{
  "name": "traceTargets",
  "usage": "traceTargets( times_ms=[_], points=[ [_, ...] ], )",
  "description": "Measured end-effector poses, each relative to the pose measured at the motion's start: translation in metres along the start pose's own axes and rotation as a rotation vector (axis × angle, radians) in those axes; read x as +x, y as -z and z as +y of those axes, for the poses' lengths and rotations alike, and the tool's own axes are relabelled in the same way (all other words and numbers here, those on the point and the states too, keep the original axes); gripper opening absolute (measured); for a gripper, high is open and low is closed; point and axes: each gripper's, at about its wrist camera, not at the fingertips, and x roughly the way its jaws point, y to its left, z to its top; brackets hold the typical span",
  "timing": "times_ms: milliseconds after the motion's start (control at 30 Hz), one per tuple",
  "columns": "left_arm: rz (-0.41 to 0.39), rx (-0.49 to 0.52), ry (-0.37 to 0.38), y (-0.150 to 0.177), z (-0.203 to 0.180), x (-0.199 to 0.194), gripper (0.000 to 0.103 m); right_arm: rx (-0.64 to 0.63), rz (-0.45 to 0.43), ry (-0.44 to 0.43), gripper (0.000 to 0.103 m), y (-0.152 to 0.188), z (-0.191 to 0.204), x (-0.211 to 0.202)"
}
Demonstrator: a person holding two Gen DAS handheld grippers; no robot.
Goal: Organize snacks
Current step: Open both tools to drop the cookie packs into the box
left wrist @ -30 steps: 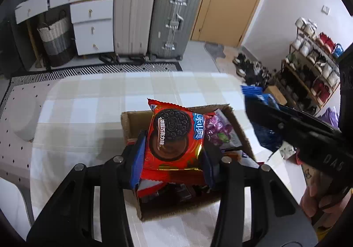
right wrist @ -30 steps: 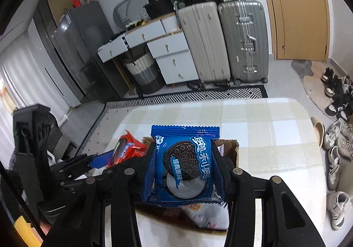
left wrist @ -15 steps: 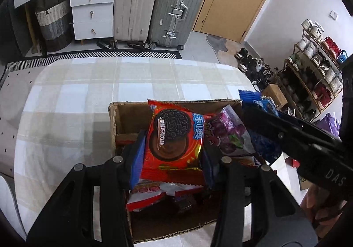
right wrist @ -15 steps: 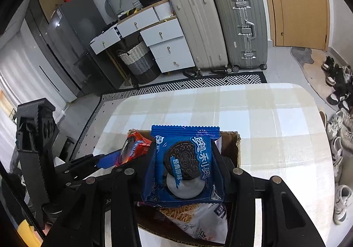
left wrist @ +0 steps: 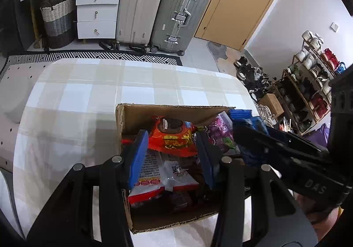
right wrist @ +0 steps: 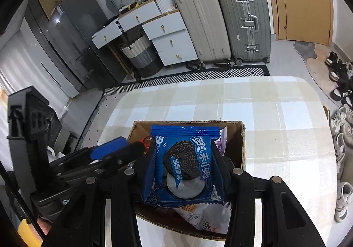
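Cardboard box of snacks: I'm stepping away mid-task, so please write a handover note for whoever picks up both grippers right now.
Left gripper: shut on the red cookie packet, tipped forward over the cardboard box.
Right gripper: shut on the blue cookie packet, upright over the same box.
Done: the purple packet and the white-and-red packet lie inside.
Left: probably lower and release both held packets into the box.

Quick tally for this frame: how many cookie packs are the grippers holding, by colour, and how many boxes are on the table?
Red cookie pack: 1, in the left gripper
Blue cookie pack: 1, in the right gripper
Cardboard box: 1
Total: 3
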Motion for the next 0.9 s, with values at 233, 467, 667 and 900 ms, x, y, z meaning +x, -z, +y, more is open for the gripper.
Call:
traceTargets(
  times_ms=[233, 467, 667, 900],
  points=[
    [-0.013, 0.011, -0.025, 0.003, -0.001, -0.011, 0.045, -0.020, 0.006, 0.036, 0.049, 0.001, 0.007, 0.005],
    [-0.009, -0.008, -0.018, 0.004, 0.004, -0.025, 0.047, -0.018, -0.007, 0.062, 0.051, 0.000, 0.009, -0.005],
    [-0.039, 0.000, -0.025, 0.011, 0.001, -0.055, 0.056, -0.025, -0.060, 0.071, 0.051, 0.004, 0.012, -0.035],
    [-0.127, -0.009, -0.089, 0.034, -0.004, -0.114, 0.077, -0.047, -0.141, 0.071, 0.051, 0.019, 0.026, -0.088]
  ],
)
